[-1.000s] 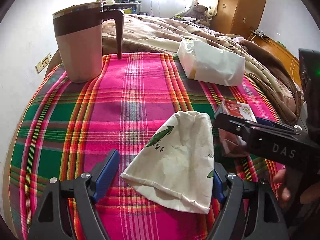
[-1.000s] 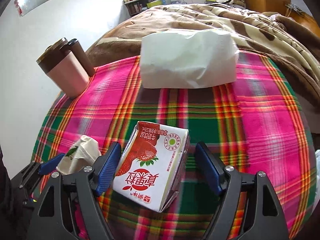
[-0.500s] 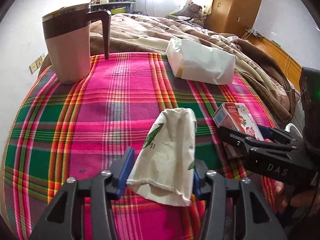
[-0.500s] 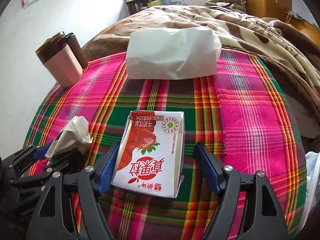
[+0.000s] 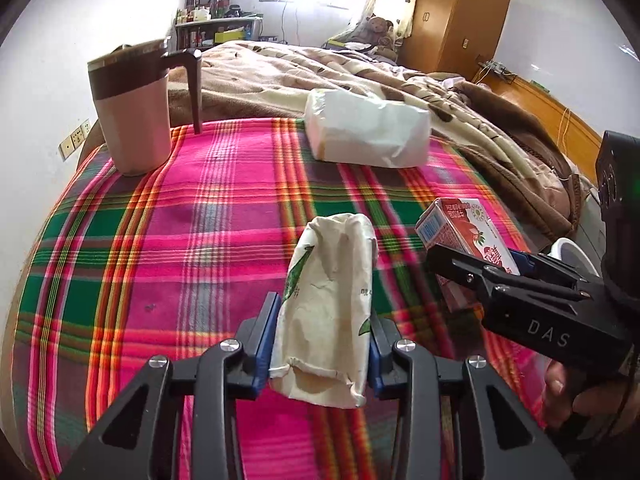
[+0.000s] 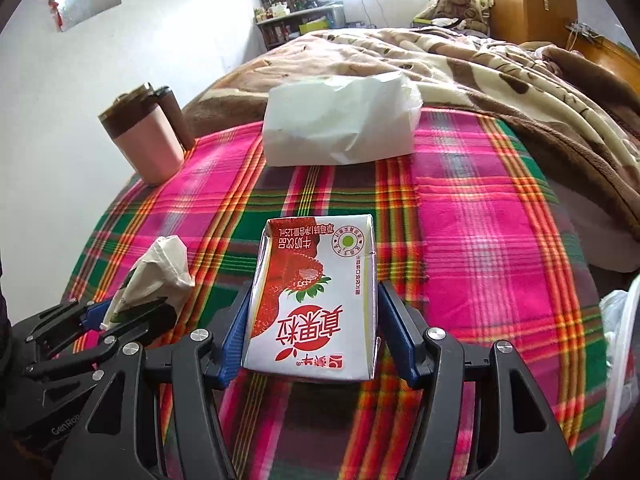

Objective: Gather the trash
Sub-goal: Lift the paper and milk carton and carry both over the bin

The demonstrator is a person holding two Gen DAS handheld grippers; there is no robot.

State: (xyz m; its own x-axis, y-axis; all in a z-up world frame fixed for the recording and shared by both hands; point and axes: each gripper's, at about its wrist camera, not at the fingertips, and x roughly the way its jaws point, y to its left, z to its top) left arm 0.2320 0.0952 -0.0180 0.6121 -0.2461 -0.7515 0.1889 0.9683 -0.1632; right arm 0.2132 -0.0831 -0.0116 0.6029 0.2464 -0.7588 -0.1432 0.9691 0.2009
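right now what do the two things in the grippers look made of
Crumpled bag in the left gripper: thin matte paper, creased and folded. Strawberry carton in the right gripper: coated paperboard, smooth printed faces with sharp folded edges; any lining is unseen.

A strawberry milk carton (image 6: 316, 304) sits clamped between the blue pads of the right gripper (image 6: 316, 340), above a pink and green plaid cloth (image 6: 480, 248). To its left, the left gripper (image 6: 116, 316) pinches a crumpled paper bag (image 6: 160, 272). Farther back stand a white tissue pack (image 6: 340, 120) and a pink mug (image 6: 144, 136).
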